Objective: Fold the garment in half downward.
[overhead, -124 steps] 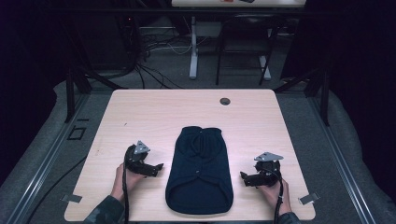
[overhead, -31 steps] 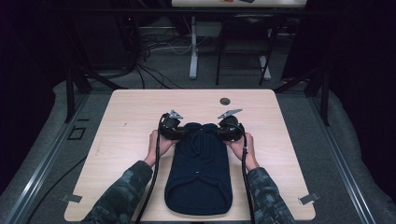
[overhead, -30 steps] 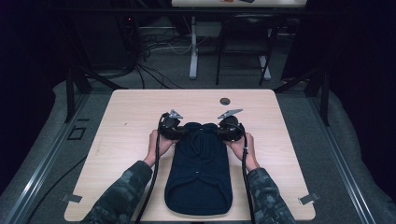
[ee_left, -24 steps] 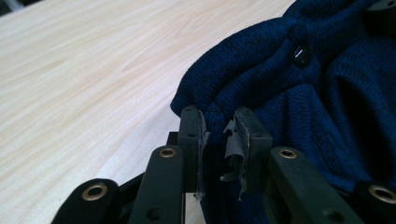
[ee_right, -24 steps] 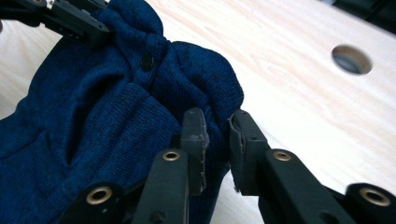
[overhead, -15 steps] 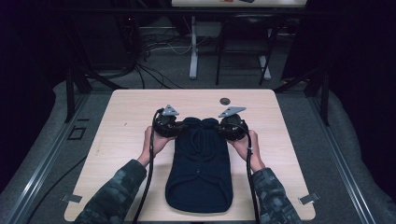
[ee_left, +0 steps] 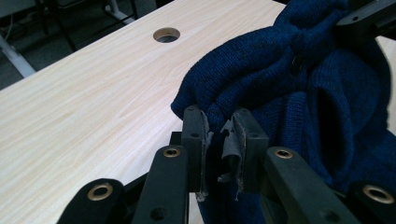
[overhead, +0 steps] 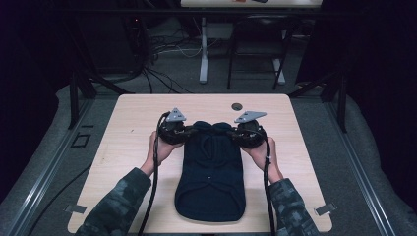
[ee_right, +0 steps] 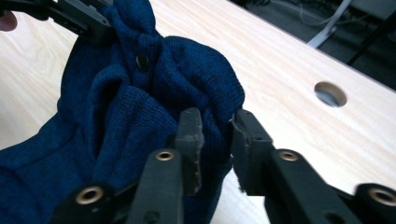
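Two claws pinch the far end of a dark blue knitted garment that lies lengthwise down the middle of the pale wooden worktop, a little below the centre of the high view. The left claw sits at the garment's upper left corner and the right claw at its upper right, each held by a hand coming up from the bottom of the frame in a camouflage sleeve.

In the left gripper view the jaws are closed on a fold of knit at the lower centre of the frame, with the fabric bunching up and away toward the upper right, where the other claw bites the same bundle. In the right gripper view the jaws stand slightly apart with a thick wad of cloth squeezed between them, so this claw too is gripping the garment. A small dark snap shows on the gathered cloth in the upper left of that frame.

Taking both corners at once seems meant to keep the top edge level and under tension, so the piece can be lifted, pulled or folded without twisting; the rest stays flat and untouched. A round cable hole lies just beyond, in the upper middle of the worktop.
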Available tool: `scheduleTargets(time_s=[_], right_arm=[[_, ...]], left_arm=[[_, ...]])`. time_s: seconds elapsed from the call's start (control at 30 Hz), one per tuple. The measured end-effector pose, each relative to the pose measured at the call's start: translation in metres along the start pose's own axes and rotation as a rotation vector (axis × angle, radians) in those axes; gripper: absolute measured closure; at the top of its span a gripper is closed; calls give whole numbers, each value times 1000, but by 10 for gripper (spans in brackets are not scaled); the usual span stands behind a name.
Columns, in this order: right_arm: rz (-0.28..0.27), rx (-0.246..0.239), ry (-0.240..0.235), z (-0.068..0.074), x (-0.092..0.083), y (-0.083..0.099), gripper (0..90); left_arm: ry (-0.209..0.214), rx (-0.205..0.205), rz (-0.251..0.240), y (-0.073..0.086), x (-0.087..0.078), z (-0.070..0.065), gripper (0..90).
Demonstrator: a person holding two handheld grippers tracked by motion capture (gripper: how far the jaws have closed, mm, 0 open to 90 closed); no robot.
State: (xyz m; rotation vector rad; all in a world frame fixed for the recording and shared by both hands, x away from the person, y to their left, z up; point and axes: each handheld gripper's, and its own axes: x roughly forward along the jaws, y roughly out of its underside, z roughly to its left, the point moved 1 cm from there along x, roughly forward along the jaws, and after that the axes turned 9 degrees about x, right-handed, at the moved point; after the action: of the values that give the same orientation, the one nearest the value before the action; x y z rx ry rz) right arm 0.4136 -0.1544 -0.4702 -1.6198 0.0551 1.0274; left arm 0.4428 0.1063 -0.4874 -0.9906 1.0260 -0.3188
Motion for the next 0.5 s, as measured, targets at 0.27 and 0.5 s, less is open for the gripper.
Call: scheduleTargets(time_s=[0.27,0.5], right_arm=[[29,58,-23,-9,13,8,737],[8,19,1,-3,12,11,732]], left_arm=[[-22,65,-1,-7,-1,-7,792],[-34,98,4,-6,-7,-10,796]])
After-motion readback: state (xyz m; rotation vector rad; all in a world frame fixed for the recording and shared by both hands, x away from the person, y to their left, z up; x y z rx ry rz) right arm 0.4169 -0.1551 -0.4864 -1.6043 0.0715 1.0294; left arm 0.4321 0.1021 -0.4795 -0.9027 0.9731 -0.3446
